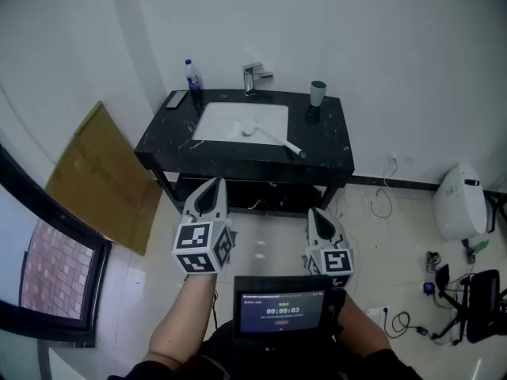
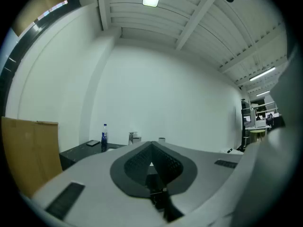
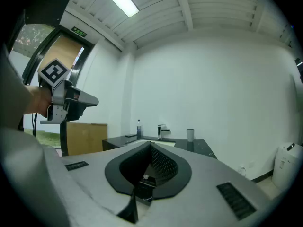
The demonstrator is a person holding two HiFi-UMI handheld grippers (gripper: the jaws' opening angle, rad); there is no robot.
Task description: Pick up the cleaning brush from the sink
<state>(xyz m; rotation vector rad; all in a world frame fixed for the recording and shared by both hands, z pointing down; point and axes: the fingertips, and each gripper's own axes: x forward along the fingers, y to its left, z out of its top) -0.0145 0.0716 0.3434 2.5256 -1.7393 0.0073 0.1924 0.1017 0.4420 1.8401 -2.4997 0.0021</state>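
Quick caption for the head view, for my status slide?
Left gripper and right gripper, both shut and empty, face the sink where the cleaning brush lies.

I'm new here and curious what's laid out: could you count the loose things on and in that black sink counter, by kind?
Clear plastic bottle with blue label: 1
Grey cup: 1
White long-handled cleaning brush: 1
Dark flat rectangular slab: 1
Total: 4

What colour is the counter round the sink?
Black with thin white streaks; the counter shows best in the head view.
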